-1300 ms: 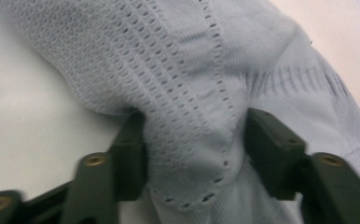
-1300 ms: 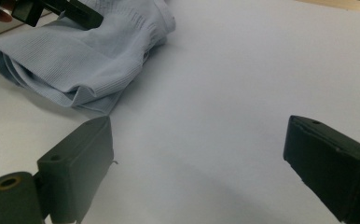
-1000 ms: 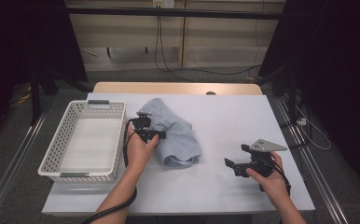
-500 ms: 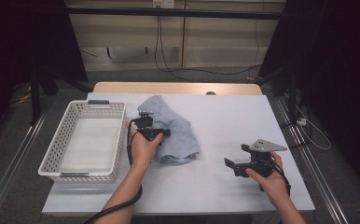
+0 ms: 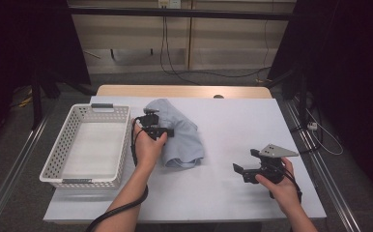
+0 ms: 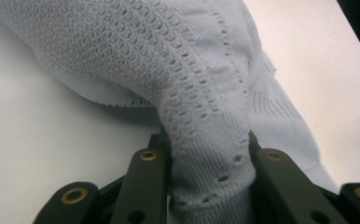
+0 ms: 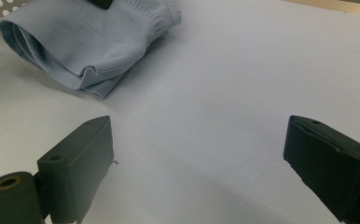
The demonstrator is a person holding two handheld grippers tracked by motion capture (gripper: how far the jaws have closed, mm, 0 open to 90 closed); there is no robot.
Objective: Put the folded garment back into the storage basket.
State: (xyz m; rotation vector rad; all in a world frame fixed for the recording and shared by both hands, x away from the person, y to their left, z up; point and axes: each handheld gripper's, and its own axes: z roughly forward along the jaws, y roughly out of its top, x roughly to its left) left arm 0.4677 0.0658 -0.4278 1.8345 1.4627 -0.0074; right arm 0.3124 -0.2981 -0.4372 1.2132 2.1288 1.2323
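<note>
Grasping is the step in hand — the left gripper (image 5: pixel 161 131), fingers just closing, pinches a fold of the pale blue knitted garment (image 6: pixel 201 88) near the table's middle, beside the white plastic basket (image 5: pixel 59 166) at the left edge, while the right gripper (image 7: pixel 197 172) idles wide open — next, probably a lift clear toward the basket.

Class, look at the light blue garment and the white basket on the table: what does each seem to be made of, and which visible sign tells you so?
Light blue garment: looks like soft matte knit fabric; close up it shows fine stitches, rows of eyelet holes and ribbed edges, and it bunches between the left gripper's jaws, which have just been closing.
White basket: probably moulded plastic; its stiff walls carry a regular grid of holes and a slight sheen.
</note>
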